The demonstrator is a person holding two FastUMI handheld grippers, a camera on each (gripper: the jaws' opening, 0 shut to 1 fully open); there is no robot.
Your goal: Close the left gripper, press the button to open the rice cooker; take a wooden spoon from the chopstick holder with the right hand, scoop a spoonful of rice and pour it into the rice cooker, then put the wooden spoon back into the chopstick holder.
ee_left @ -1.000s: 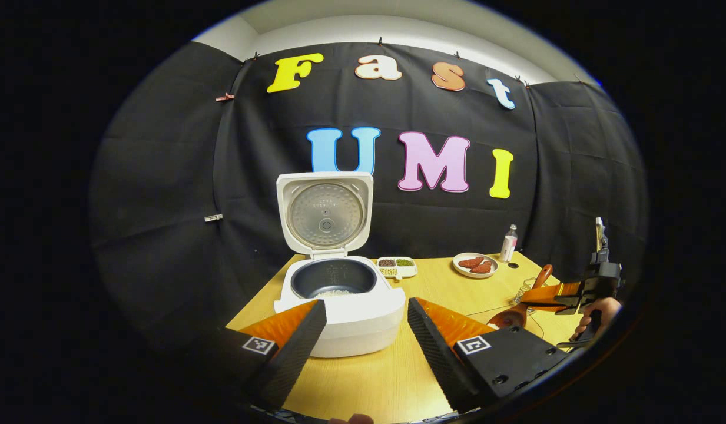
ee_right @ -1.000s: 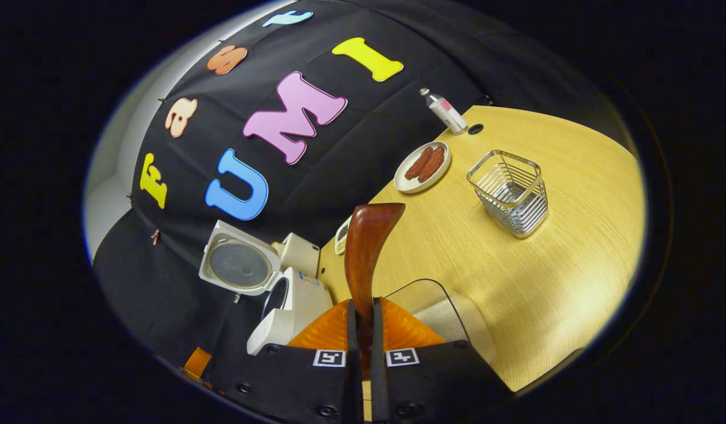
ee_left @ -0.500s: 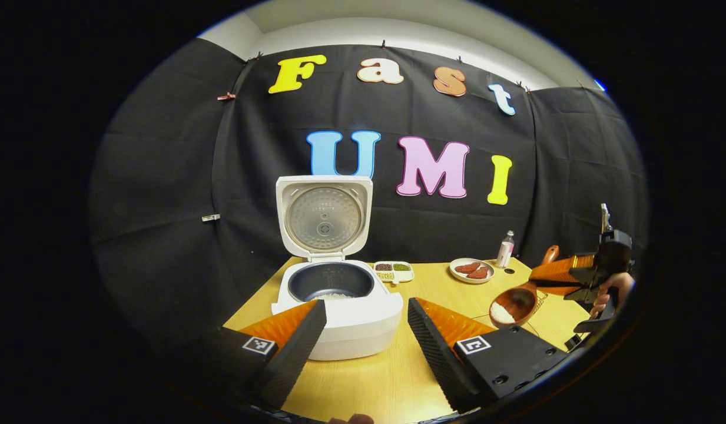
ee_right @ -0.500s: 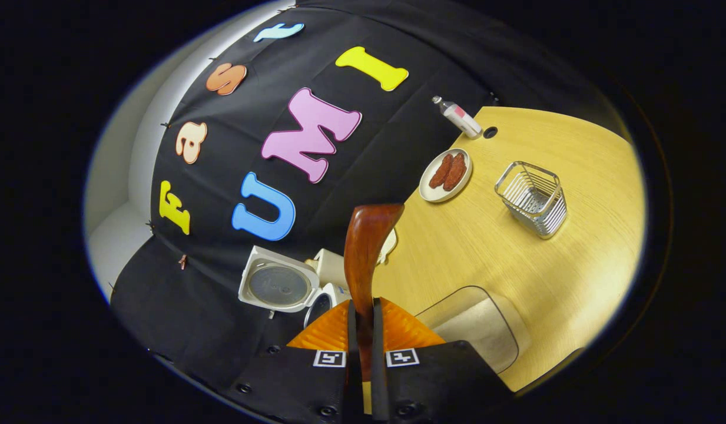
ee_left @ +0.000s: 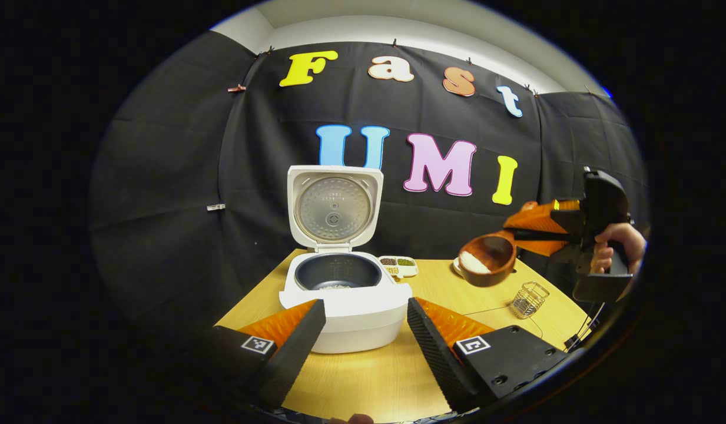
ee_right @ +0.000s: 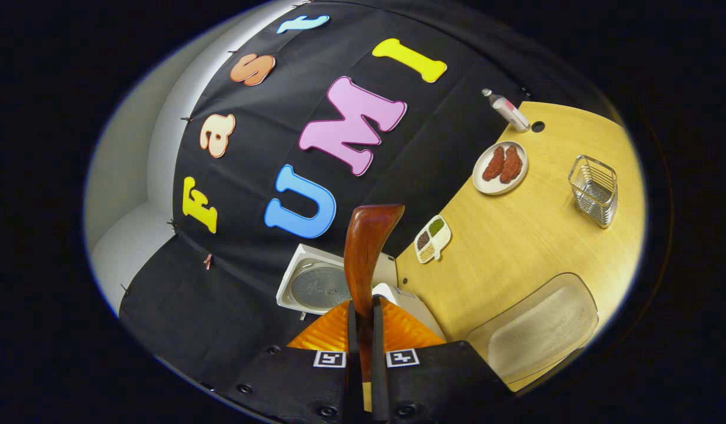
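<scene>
Black cloth wall (ee_left: pixel 162 176), wooden table (ee_left: pixel 368 383) — white ceiling (ee_left: pixel 398 23)

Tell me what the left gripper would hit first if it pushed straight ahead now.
Probably the rice cooker: the open left gripper points at its white front wall, with bare table between. Depth is uncertain.

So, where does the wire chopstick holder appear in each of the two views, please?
Left gripper view: the wire chopstick holder stands on the table at lower right, below the wooden spoon held by the right tool.
Right gripper view: the holder is at the right edge, on the table.
Shared landmark: the open rice cooker, far from the holder across the table.
</scene>
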